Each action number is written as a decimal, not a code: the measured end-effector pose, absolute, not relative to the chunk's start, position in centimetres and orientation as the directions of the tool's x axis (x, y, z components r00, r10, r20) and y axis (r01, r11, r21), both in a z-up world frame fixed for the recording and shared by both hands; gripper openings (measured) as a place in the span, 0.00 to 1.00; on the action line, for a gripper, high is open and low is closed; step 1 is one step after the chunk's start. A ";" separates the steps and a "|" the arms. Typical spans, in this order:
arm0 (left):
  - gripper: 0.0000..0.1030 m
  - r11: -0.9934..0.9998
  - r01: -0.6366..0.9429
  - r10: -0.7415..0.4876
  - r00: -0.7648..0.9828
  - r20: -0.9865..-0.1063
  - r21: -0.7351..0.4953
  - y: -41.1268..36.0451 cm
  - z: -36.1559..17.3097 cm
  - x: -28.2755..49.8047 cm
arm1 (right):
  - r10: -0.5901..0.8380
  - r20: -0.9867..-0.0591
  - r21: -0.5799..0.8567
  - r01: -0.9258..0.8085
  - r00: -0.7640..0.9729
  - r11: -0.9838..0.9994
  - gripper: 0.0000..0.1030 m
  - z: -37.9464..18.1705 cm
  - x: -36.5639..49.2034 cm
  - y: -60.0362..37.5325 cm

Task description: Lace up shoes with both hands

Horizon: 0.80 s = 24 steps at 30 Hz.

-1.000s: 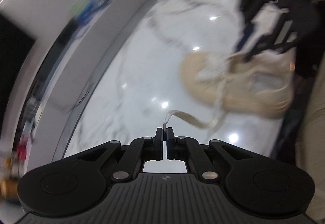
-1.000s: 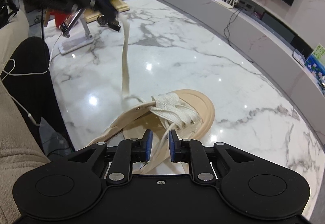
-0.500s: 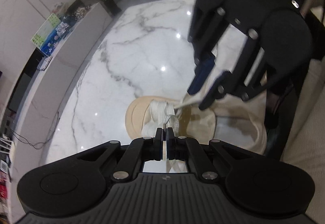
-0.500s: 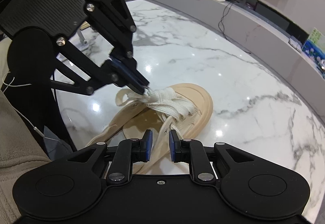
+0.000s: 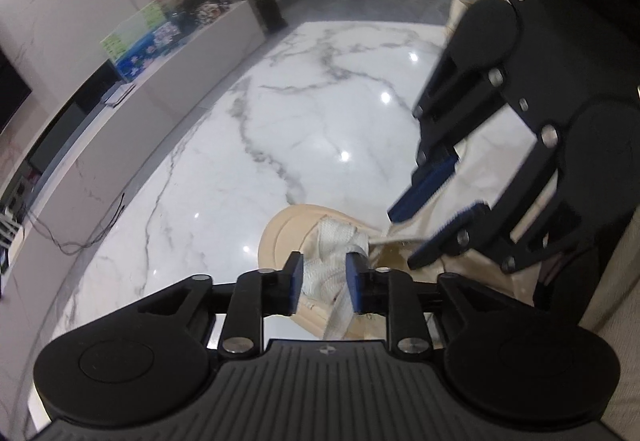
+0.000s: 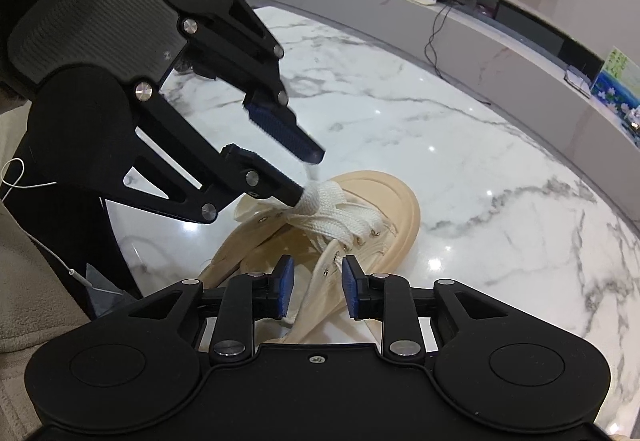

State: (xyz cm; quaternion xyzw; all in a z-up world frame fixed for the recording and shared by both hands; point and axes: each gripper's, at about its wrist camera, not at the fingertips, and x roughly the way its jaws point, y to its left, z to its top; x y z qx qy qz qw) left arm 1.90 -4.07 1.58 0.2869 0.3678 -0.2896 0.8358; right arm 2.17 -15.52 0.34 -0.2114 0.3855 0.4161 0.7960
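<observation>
Marble, white with grey veins, makes up the table [image 6: 460, 129] that carries everything here. On its near side lies the beige canvas shoe [image 6: 384, 201], toe pointing to the far right, its white lace [image 6: 340, 209] crossed through the front eyelets while the rear of the upper gapes open.

Over the shoe's left flank hangs the left gripper [image 6: 310, 177], fingers apart, the lower one touching the bunched lace at the top crossing — nothing is pinched between them. The right gripper [image 6: 316, 287] sits at the near end of the shoe, also parted, straddling a loose flat run of lace that trails towards the camera without closing on it.

My reading is that a lace end is being passed or re-gripped, though which eyelet comes next I cannot tell. To do this well, close on the flat of the lace near its free end rather than on the bunch, keep the other tool steadying the upper beside the eyelet row, and draw slack out gently — the shoe looks light and would slide easily on polished stone.
</observation>
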 end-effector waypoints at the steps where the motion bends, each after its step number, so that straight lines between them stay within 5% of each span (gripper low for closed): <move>1: 0.26 0.681 0.684 -0.270 0.566 -0.779 0.261 -4.0 1.6 2.0 | 0.497 -0.790 -0.017 -0.825 0.357 0.565 0.24 0.3 2.1 -15.5; 20: 0.26 0.572 0.764 -0.269 0.518 -0.812 0.298 -6.0 1.2 1.0 | 0.518 -0.781 0.013 -0.820 0.350 0.573 0.24 0.4 2.1 -16.3; 24: 0.18 0.583 0.762 -0.263 0.505 -0.822 0.281 -6.0 0.5 1.4 | 0.527 -0.776 0.024 -0.817 0.348 0.576 0.22 0.4 2.2 -16.5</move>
